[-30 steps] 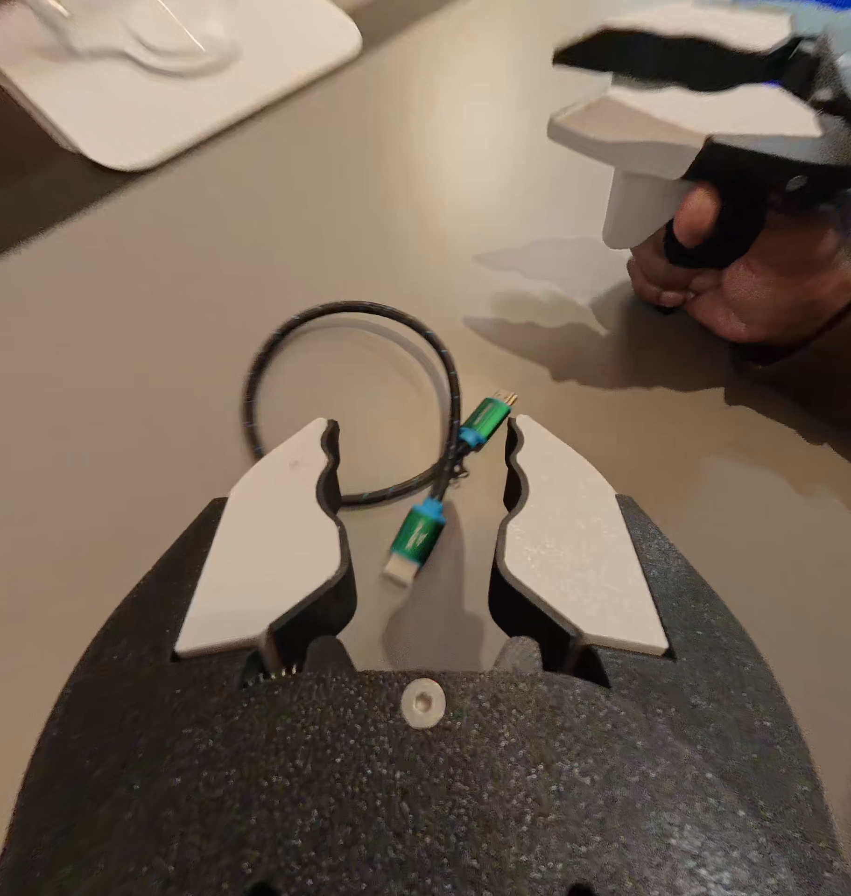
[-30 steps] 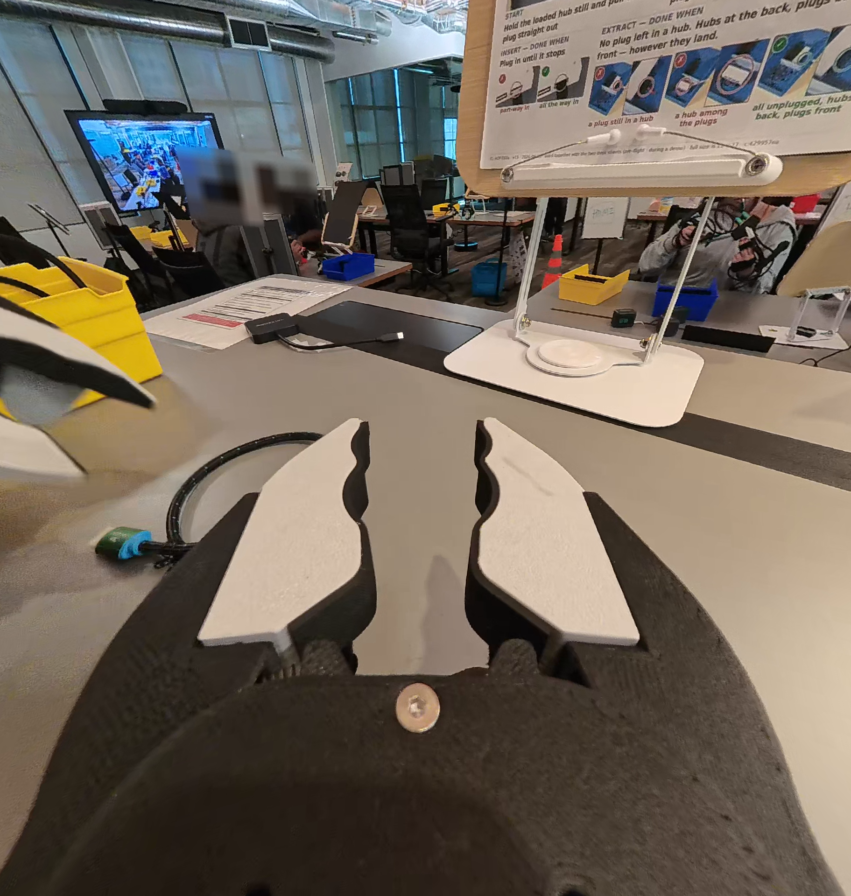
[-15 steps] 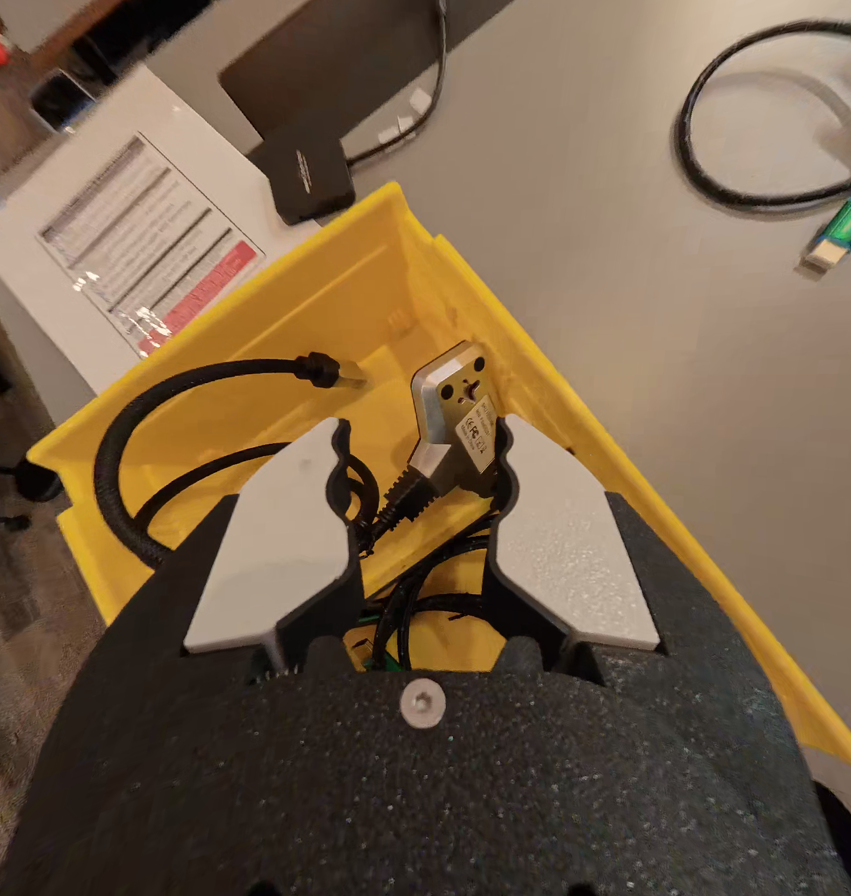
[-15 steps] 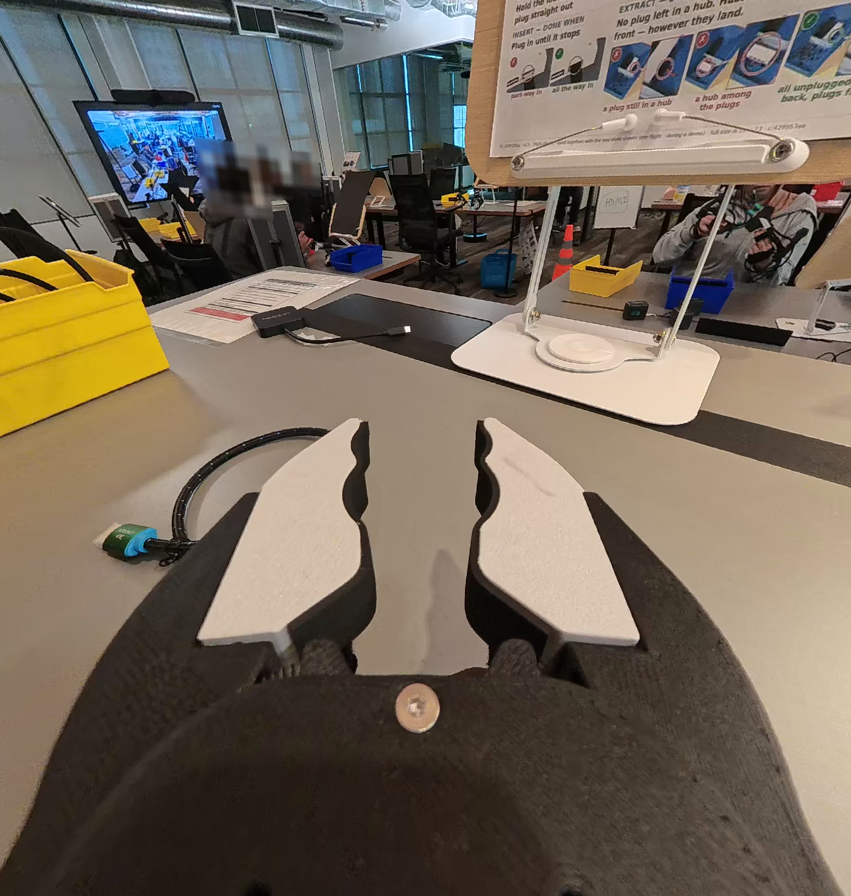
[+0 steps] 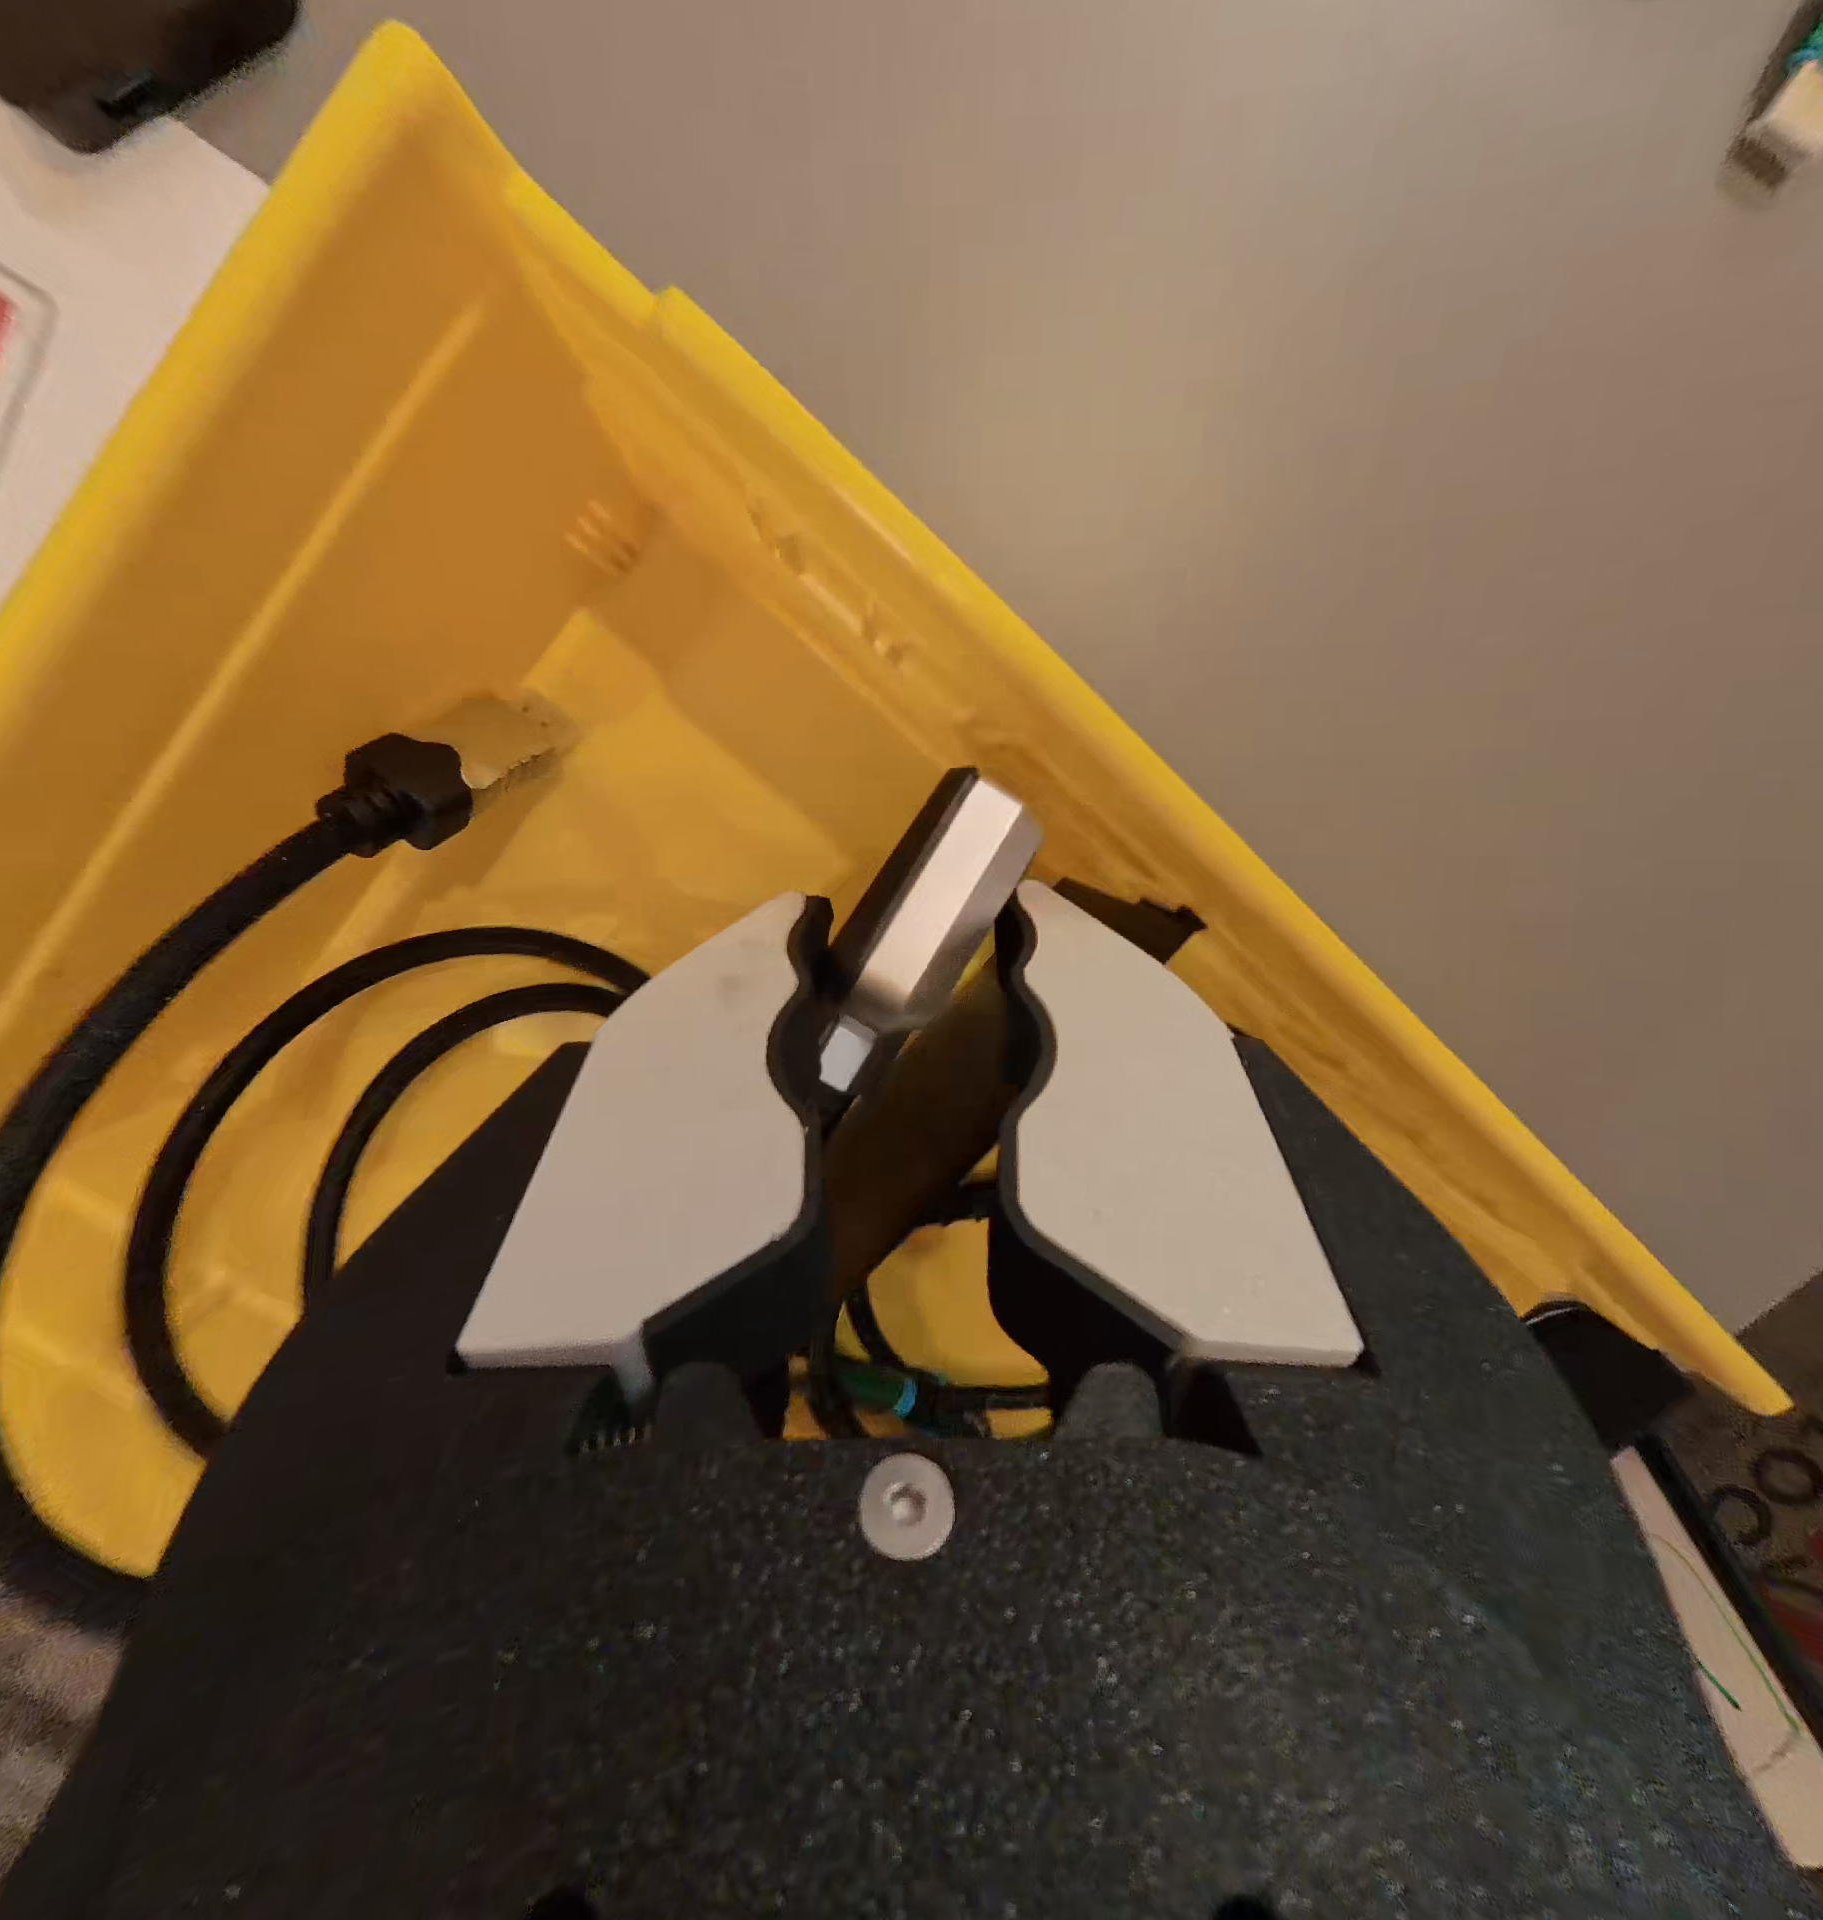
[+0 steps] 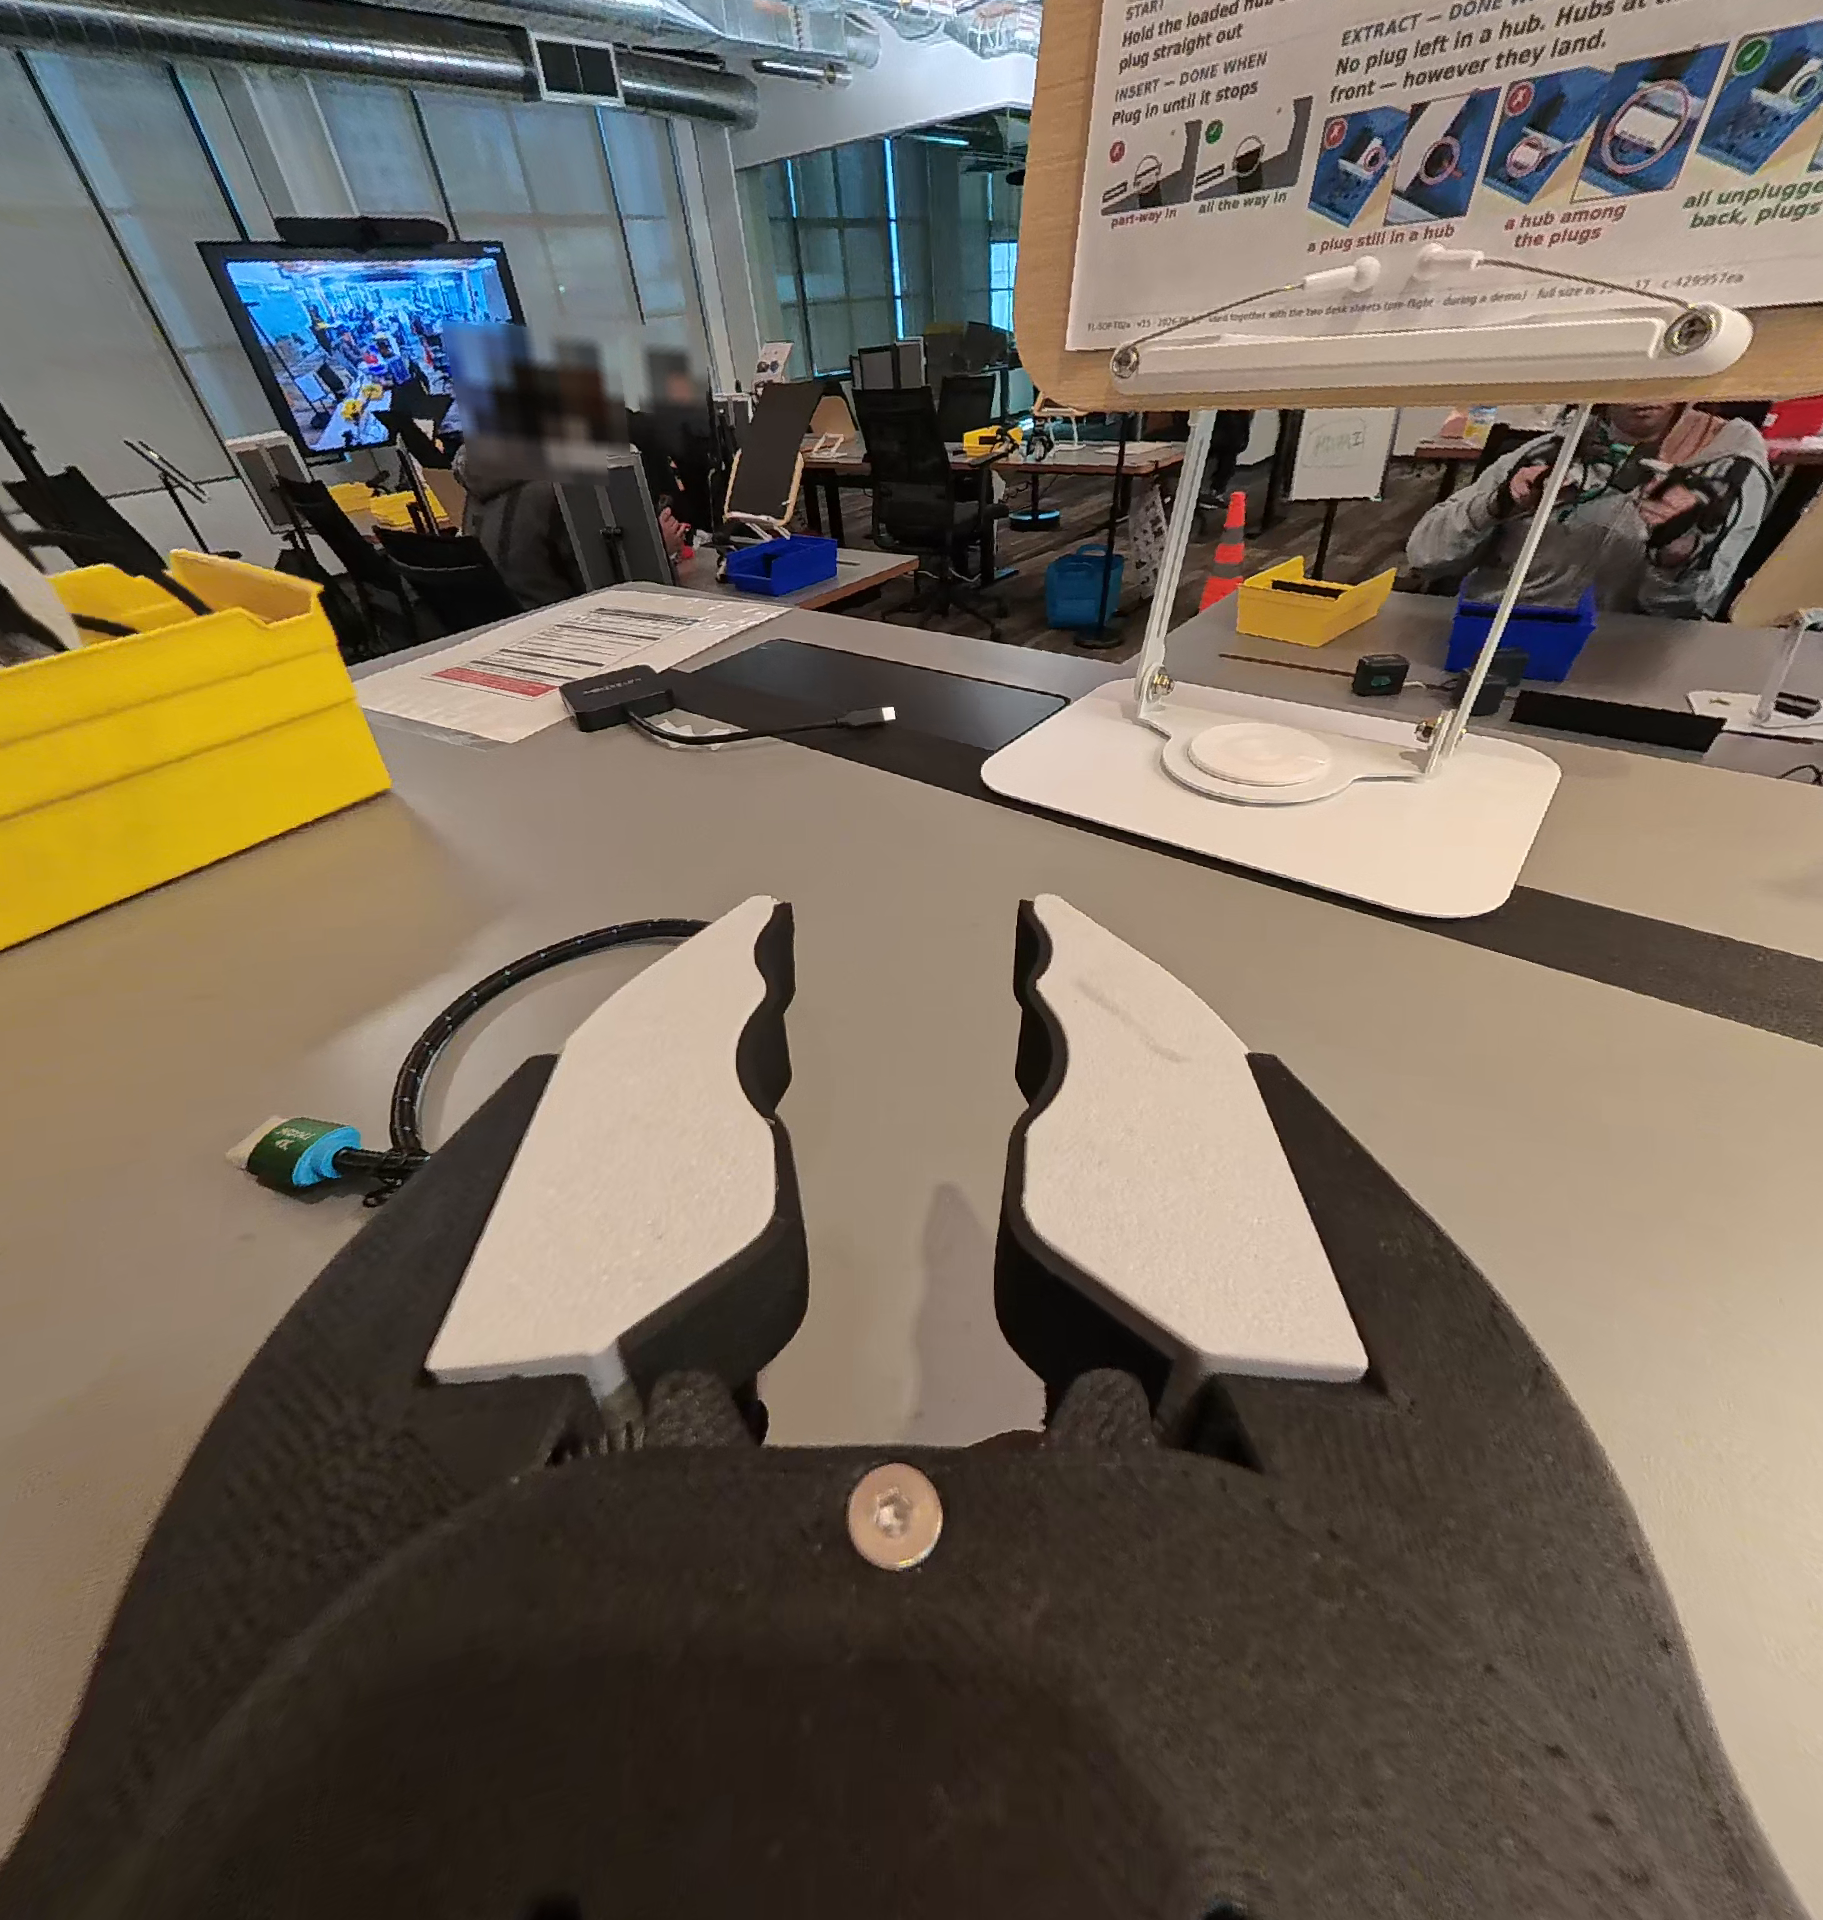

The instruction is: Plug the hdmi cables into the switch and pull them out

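Observation:
My left gripper is down inside a yellow bin. Its fingers are shut on a silver, black-faced adapter block, which stands tilted between the pads. A thick black braided cable with a black plug lies coiled in the bin to its left. My right gripper is open and empty, low over the grey table. A black cable with a green and blue plug lies on the table just left of it; the plug also shows in the left wrist view.
The yellow bin stands at the table's left. Behind it lie a printed sheet, a small black hub with a short cable and a black mat. A white stand base holding an instruction board stands at the back right. The tips of one gripper are about 45 cm away from the tips of the other.
My left gripper moved from over the green-plug cable to the yellow bin, went down into it and closed on the silver adapter block. My right gripper stayed open and hardly moved.

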